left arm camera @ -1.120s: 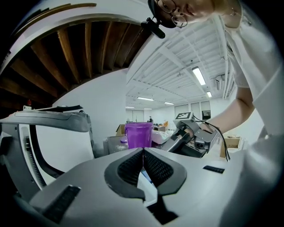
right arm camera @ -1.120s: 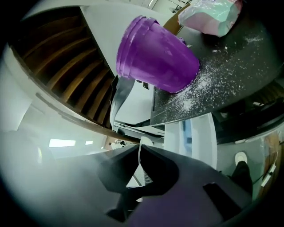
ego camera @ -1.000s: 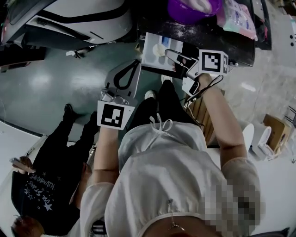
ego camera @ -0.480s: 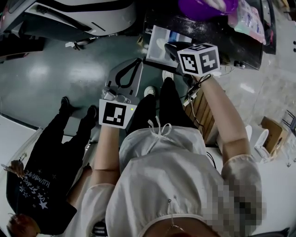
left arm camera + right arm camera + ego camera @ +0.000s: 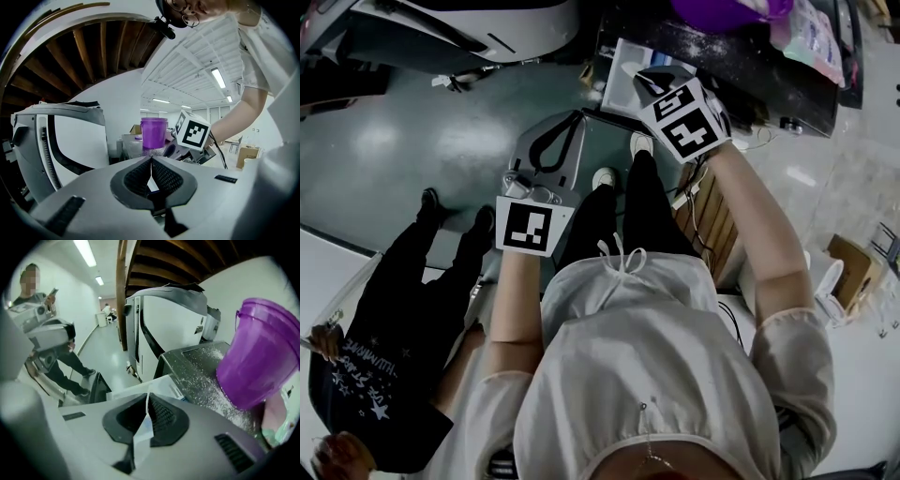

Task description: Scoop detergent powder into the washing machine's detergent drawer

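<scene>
1. Two grippers in play, both with jaws pressed together at the tips.
2. The left gripper [image 5: 578, 120] [image 5: 151, 160] hangs over the green floor in front of the person's legs. It's well off to the left of the action, with nothing pinched between its jaws.
3. The right gripper [image 5: 636, 77] [image 5: 147, 395] is up over the detergent drawer [image 5: 617, 94] [image 5: 157, 382]. In its own view a pale strip shows in the slot behind the closed tips. Honestly can't tell if that's something gripped or just the white drawer showing through.
4. The drawer is white and sticks out from the front edge of the washing machine [image 5: 750, 70] toward the person.
5. The machine's dark top has loose powder [image 5: 712, 54] [image 5: 208, 373] scattered all over it.
6. A purple bucket [image 5: 727, 11] [image 5: 260, 357] [image 5: 153, 132] sits on that top, behind the drawer, right in the spilled powder.
7. A pink packet [image 5: 806, 37] lies just beside the bucket at the right.
8. A big white-and-black machine [image 5: 459, 28] [image 5: 61, 140] stands to the left of the washer.
9. A bystander in black [image 5: 403, 328] stands at the person's left.
</scene>
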